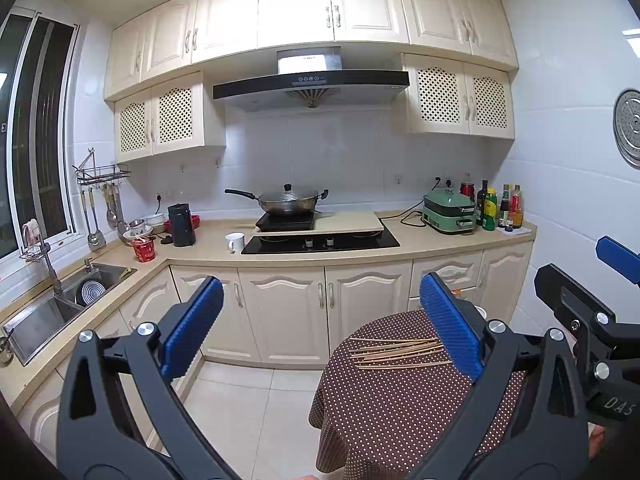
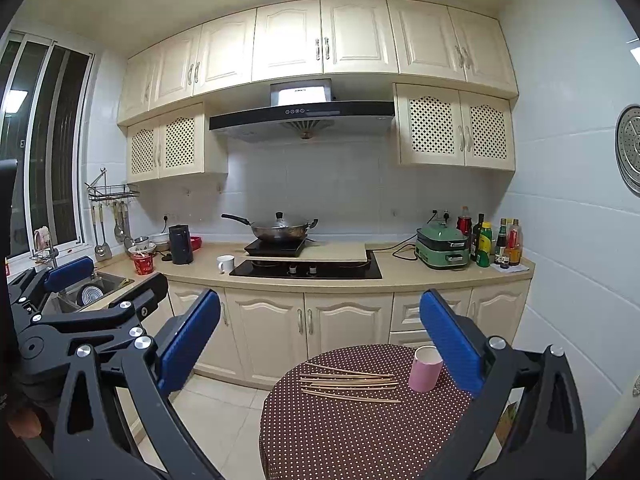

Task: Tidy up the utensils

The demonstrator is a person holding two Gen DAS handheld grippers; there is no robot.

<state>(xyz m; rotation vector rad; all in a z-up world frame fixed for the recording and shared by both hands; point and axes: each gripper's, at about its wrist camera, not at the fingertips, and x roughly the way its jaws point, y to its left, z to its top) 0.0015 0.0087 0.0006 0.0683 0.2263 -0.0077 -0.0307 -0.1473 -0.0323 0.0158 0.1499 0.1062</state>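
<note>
Hovering low in frame, left gripper (image 1: 320, 320) and right gripper (image 2: 320, 328) are both spread wide, empty; chopsticks (image 2: 350, 384) lie scattered lower center beside a pink cup (image 2: 425, 369) on the dotted table (image 2: 360, 440).

Chopsticks (image 2: 350, 384) on table (image 2: 340, 440), cup (image 2: 426, 369) just right, counter (image 2: 400, 270) behind.

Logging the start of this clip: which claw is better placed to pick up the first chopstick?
Probably the right claw: the chopsticks and pink cup lie between its open fingers. The left claw points left of the table.
</note>
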